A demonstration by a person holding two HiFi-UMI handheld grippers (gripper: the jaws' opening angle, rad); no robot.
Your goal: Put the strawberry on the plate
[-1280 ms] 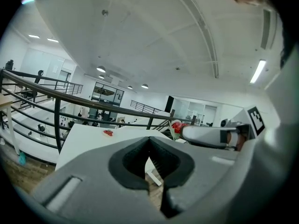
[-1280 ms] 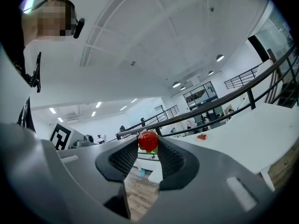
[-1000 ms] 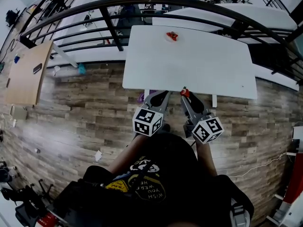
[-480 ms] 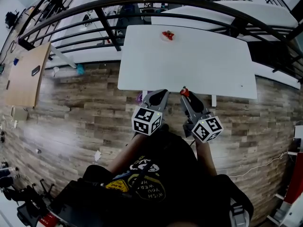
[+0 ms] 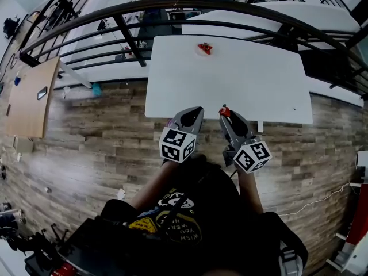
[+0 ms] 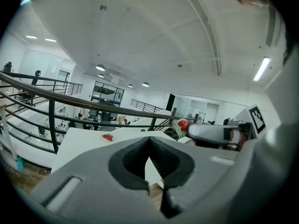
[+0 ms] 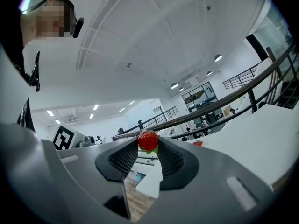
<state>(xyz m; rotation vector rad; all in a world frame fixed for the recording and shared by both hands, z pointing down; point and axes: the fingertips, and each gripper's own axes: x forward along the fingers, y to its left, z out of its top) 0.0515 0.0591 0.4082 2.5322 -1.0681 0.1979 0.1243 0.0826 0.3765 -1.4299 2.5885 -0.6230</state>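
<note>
A red strawberry (image 7: pixel 148 140) with green leaves sits between the fingertips of my right gripper (image 7: pixel 148 146), which is shut on it. In the head view that gripper (image 5: pixel 225 113) holds the strawberry (image 5: pixel 224 112) at the near edge of the white table (image 5: pixel 241 79). My left gripper (image 5: pixel 197 111) hovers beside it, shut and empty, its tips meeting in the left gripper view (image 6: pixel 149 140). Far across the table lies a small plate (image 5: pixel 203 49) with something red on it, also seen from the left gripper (image 6: pixel 108 137) and small from the right gripper (image 7: pixel 198 143).
A black metal railing (image 5: pixel 132 36) curves round the table's far and left sides. Wooden plank floor (image 5: pixel 92 137) lies under the grippers. A wooden desk (image 5: pixel 29 96) stands at the left. White tables (image 5: pixel 322 16) and people are beyond the railing.
The table's near edge has drawn slightly closer under both gripper tips. The right gripper still holds the strawberry, and the left stays shut.
</note>
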